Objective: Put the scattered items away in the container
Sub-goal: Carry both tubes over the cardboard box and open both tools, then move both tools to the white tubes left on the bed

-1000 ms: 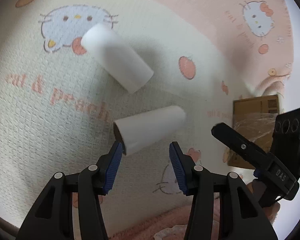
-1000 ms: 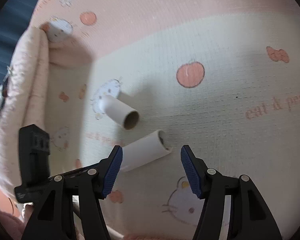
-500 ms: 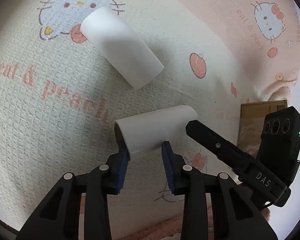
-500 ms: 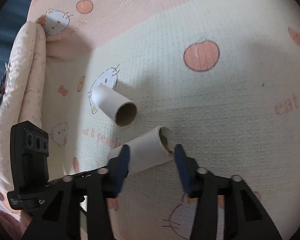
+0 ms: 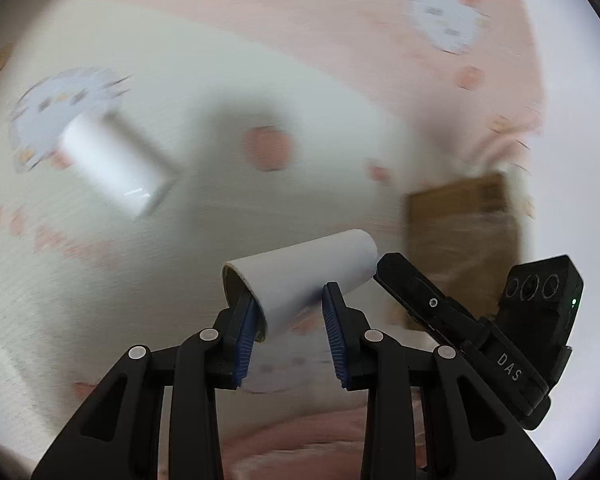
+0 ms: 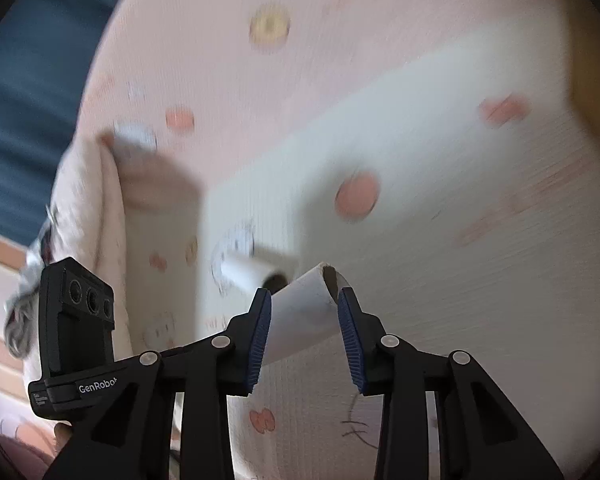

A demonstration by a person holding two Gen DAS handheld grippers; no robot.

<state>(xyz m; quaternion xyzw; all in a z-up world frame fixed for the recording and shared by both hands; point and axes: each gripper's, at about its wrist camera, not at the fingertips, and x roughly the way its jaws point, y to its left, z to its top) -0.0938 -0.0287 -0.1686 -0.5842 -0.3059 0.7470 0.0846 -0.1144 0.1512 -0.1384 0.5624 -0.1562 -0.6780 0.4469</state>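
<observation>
A white cardboard roll (image 5: pixel 300 276) hangs above the cat-print mat (image 5: pixel 260 92), lifted clear and held from both ends. My left gripper (image 5: pixel 288 297) is shut on its near open end, blue pads pressing the wall. In the right wrist view the same roll (image 6: pixel 304 312) sits between the pads of my right gripper (image 6: pixel 303 297), whose jaws are closing on its torn end. A second white roll (image 5: pixel 116 168) lies loose on the mat to the upper left and shows just behind the held one (image 6: pixel 248 272). A brown cardboard box (image 5: pixel 464 224) stands at the right.
The other gripper's black finger (image 5: pixel 420 296) and camera block reach in from the right, close to my left pads. A folded pink blanket (image 6: pixel 88 208) bunches up at the mat's left edge. Dark blue surface (image 6: pixel 28 80) lies beyond it.
Both grippers went from wide open around the roll to closed on its two ends. The roll has come up off the mat, and the box now looks nearer.
</observation>
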